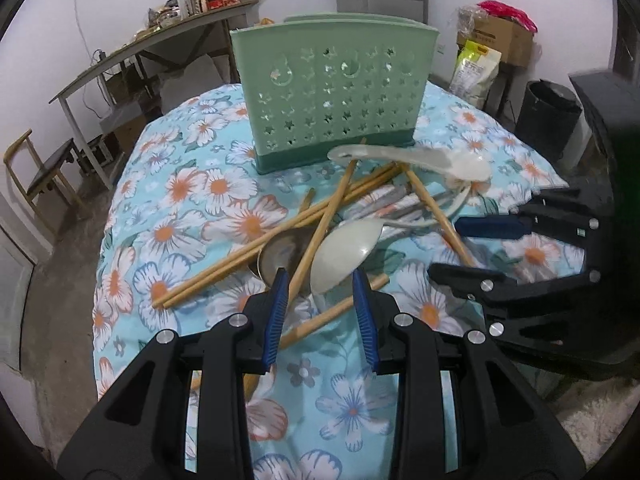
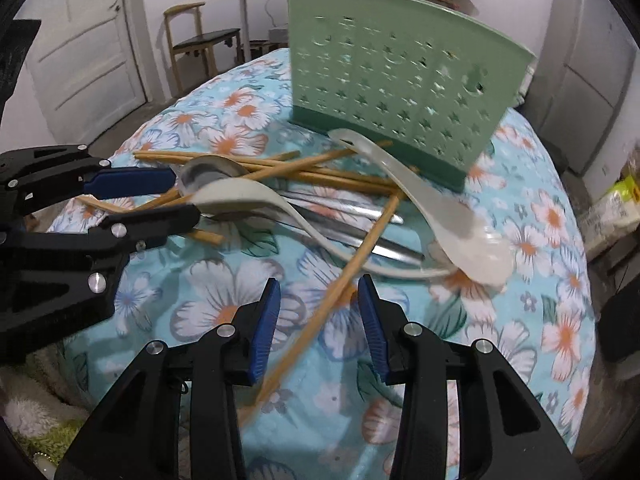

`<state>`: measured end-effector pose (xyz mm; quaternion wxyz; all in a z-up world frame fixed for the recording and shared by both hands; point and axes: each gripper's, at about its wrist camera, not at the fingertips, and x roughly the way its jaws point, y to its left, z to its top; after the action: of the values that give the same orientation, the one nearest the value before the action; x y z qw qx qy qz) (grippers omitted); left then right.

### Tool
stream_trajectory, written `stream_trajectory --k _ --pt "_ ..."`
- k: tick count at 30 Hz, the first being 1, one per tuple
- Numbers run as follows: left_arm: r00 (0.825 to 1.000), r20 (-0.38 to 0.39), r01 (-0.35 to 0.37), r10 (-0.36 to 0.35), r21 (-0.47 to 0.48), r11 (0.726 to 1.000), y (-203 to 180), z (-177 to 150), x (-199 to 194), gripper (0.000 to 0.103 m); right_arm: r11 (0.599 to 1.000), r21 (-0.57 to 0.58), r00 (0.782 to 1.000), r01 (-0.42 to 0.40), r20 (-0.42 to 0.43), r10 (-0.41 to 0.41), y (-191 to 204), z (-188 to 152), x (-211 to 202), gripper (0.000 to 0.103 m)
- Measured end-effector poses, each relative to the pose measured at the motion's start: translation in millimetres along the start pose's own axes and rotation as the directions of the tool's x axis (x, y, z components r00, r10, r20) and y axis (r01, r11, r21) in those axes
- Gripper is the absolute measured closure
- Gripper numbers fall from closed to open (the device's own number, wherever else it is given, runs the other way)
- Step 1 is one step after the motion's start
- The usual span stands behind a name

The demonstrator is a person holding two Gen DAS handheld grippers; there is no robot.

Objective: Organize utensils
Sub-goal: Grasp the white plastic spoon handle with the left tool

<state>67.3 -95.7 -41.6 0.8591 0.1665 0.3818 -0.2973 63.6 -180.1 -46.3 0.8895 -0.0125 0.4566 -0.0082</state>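
Note:
A green perforated utensil holder (image 1: 332, 96) stands upright at the back of the floral-clothed table (image 1: 192, 200); it also shows in the right wrist view (image 2: 400, 76). In front of it lies a pile of wooden chopsticks (image 1: 320, 224), white ceramic spoons (image 1: 348, 252) and metal utensils (image 1: 280, 252). My left gripper (image 1: 320, 280) is open, its fingers either side of a chopstick and a white spoon's bowl. My right gripper (image 2: 318, 292) is open around a chopstick (image 2: 352, 268); it also shows in the left wrist view (image 1: 480, 248). The left gripper shows in the right wrist view (image 2: 180, 196) near a white spoon (image 2: 240, 196).
A long desk with clutter (image 1: 160, 40) and a wooden chair (image 1: 44, 172) stand to the left. Boxes, a bag (image 1: 476, 72) and a black bin (image 1: 548, 116) stand behind the table on the right. A white door (image 2: 88, 48) is in the right wrist view.

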Motion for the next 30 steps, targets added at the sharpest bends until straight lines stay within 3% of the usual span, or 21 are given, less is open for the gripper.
stream_trajectory --k 7,15,21,26,30 --pt "1.000 0.015 0.014 -0.013 -0.060 0.998 5 9 1 0.081 0.997 0.075 0.999 -0.033 0.007 0.032 -16 -7 4 0.063" --pt "1.000 0.017 0.020 -0.019 -0.058 0.998 -5 13 16 0.081 0.989 0.121 0.997 -0.082 0.023 0.080 -23 -10 6 0.063" --pt "0.998 0.055 0.027 -0.024 -0.065 0.998 -4 17 10 0.093 0.985 0.137 0.994 -0.107 0.027 0.104 -27 -11 7 0.063" --pt "0.991 0.068 0.121 -0.113 -0.125 0.985 7 19 0 0.099 0.981 0.153 0.993 -0.120 0.033 0.116 -30 -13 8 0.063" --pt "0.986 0.026 0.169 -0.167 -0.194 0.966 15 18 12 0.098 0.980 0.157 0.992 -0.123 0.035 0.119 -31 -12 9 0.063"
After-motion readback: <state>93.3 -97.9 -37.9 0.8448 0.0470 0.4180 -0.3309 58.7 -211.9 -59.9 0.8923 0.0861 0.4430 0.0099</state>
